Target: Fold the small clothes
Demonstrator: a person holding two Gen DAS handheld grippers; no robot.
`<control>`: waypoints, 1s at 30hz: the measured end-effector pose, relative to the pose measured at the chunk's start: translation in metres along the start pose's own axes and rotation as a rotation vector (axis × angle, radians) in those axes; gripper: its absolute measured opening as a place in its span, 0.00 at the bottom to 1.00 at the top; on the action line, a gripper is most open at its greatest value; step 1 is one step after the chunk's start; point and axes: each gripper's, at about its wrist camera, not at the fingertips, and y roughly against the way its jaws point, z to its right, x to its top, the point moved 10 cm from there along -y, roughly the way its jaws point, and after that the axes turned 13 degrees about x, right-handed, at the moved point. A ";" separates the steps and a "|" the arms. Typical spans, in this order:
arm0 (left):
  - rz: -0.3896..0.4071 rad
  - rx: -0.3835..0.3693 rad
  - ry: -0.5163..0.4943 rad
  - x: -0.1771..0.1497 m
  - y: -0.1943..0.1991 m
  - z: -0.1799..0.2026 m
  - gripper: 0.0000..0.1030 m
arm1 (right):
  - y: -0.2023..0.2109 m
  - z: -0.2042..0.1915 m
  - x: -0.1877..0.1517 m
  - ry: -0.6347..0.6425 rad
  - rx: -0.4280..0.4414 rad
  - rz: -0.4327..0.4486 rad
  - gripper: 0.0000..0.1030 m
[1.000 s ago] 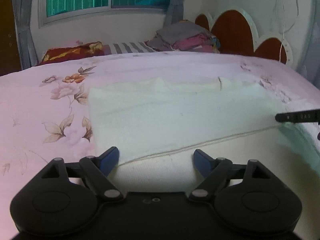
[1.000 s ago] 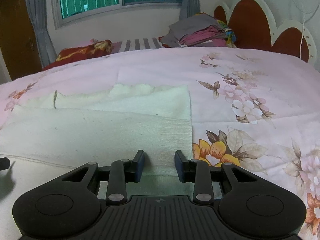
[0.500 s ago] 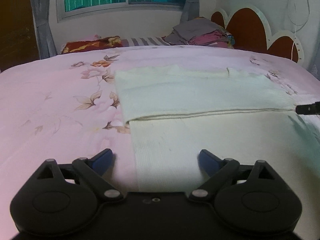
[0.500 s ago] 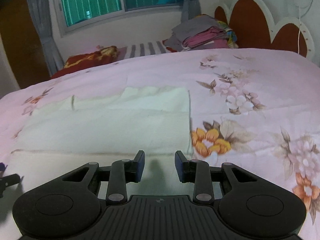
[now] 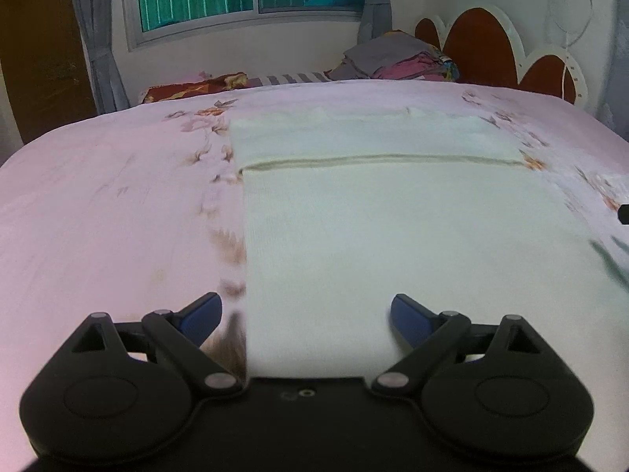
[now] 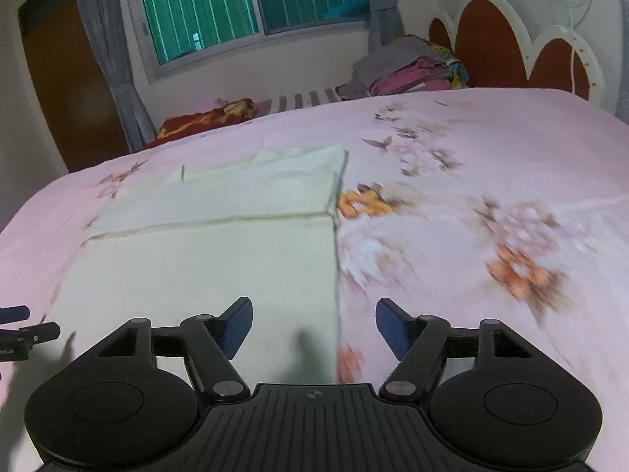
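Both grippers pulled back; right gripper (image 6: 313, 324) just opened, cream garment (image 5: 393, 236) released.

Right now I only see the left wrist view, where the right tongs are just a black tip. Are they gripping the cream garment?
Observer: No. The right tongs have just been opening. Their pads press on nothing, and the cream garment lies flat beneath them.
Operator: Where is its right edge relative to them?
Observer: It runs beneath the gap between the two fingers, with the floral bedsheet showing under the right-hand finger.
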 end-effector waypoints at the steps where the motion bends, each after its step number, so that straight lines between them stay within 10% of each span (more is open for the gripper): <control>1: -0.001 0.005 0.002 -0.006 0.008 0.000 0.90 | 0.012 0.000 -0.007 -0.004 0.005 0.001 0.68; 15: -0.037 -0.007 0.148 -0.090 0.088 -0.040 0.67 | 0.082 -0.014 -0.105 -0.089 0.136 -0.086 0.47; 24: -0.160 -0.348 0.522 -0.117 0.093 -0.055 0.63 | 0.096 -0.011 -0.144 -0.289 0.273 -0.113 0.43; 30: -0.180 -0.415 0.584 -0.115 0.081 -0.052 0.57 | 0.096 -0.020 -0.146 -0.361 0.365 -0.113 0.43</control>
